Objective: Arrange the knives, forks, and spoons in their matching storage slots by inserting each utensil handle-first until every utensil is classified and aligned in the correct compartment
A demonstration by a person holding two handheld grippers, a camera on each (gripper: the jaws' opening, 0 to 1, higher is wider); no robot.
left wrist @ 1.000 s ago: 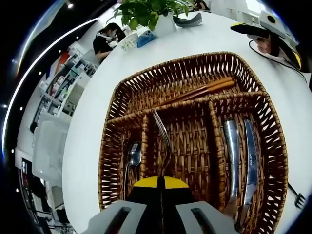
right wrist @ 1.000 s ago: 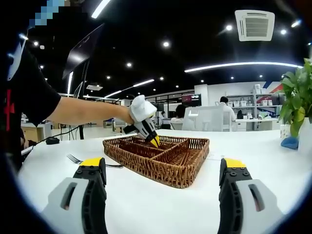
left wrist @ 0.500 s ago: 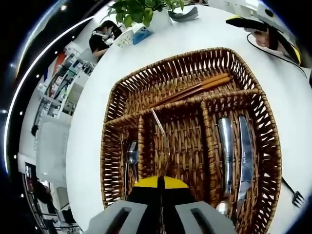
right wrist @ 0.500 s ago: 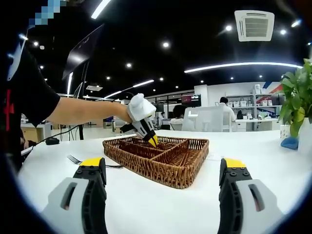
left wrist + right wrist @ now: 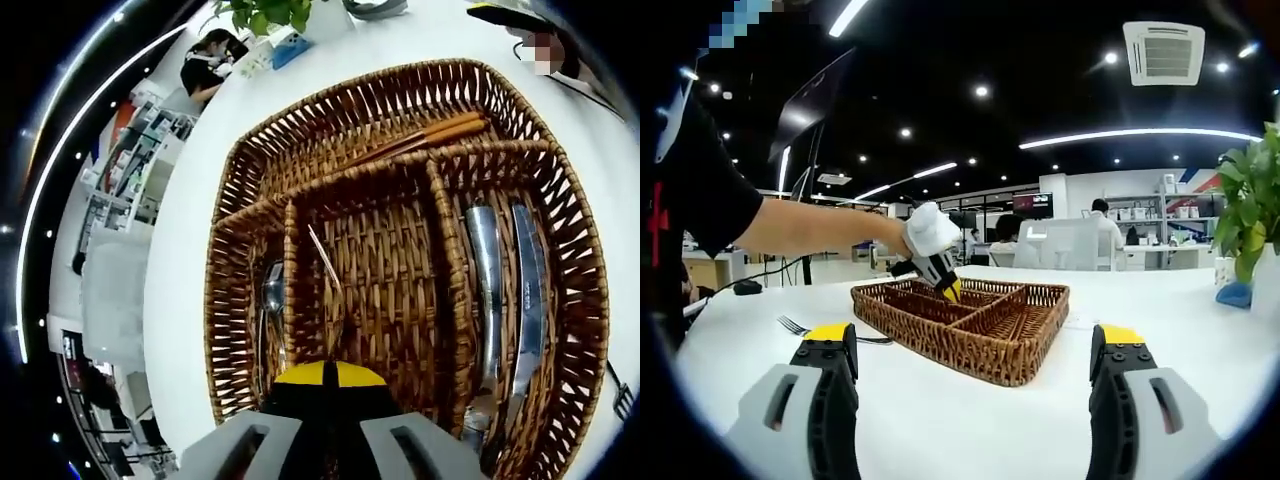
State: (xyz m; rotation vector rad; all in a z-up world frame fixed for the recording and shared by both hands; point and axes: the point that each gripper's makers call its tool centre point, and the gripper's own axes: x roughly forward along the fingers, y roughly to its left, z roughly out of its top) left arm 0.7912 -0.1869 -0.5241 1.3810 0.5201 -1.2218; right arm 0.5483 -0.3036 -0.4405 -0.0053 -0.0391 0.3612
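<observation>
Fork going into the middle slot

Left gripper [image 5: 327, 372] pinches the fork [image 5: 327, 265] low inside the basket [image 5: 245, 215]; right gripper [image 5: 975, 350] waits wide open, nearer. Next, I'd say: lay it flat and release.

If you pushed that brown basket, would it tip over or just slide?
Probably slide. The basket sits low and wide on the smooth white table, so tipping looks unlikely. It looks woven and light, though the knives inside add some weight.
</observation>
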